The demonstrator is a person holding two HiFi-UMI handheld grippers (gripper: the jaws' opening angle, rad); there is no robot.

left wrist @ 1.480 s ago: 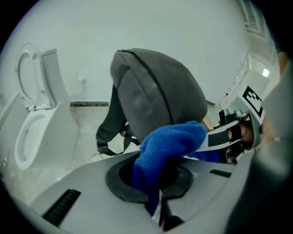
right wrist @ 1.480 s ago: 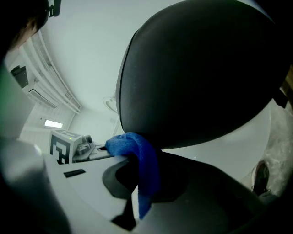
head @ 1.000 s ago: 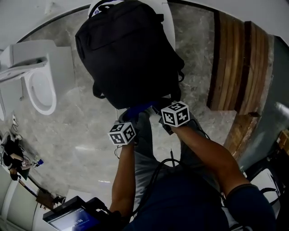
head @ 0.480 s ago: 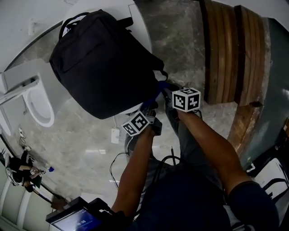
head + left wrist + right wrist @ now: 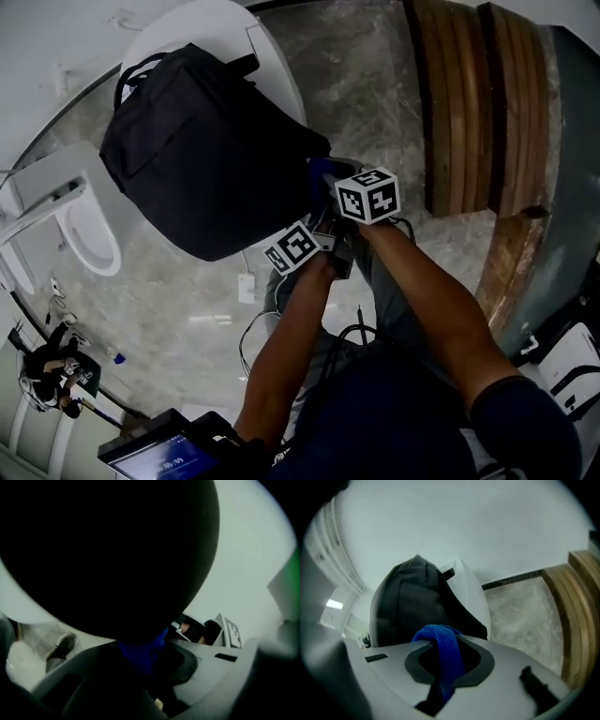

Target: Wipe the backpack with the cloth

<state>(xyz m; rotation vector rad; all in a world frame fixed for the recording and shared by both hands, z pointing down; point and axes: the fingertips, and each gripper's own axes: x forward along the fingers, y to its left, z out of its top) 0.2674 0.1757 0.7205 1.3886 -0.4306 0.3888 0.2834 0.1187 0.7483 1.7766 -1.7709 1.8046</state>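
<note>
A black backpack (image 5: 206, 150) lies on a white rounded seat (image 5: 187, 23), handle toward the far end. A blue cloth (image 5: 323, 172) shows at the backpack's near right corner. In the head view my right gripper (image 5: 330, 184) is shut on that cloth, which drapes through its jaws in the right gripper view (image 5: 443, 641), with the backpack (image 5: 412, 602) just ahead. My left gripper (image 5: 319, 223) sits right beside it under the backpack's edge. In the left gripper view the backpack (image 5: 103, 550) fills most of the frame and the blue cloth (image 5: 140, 649) sits between the closed jaws.
A white toilet (image 5: 80, 225) stands left of the seat. A wooden slatted bench (image 5: 469, 103) runs along the right. The floor (image 5: 366, 75) is grey marble, with cables by my legs. A screen (image 5: 155, 457) is at the bottom left.
Both grippers have moved with the cloth from below the backpack to its near right corner and now sit closer together. The head view has swung, so the backpack shows further left.
</note>
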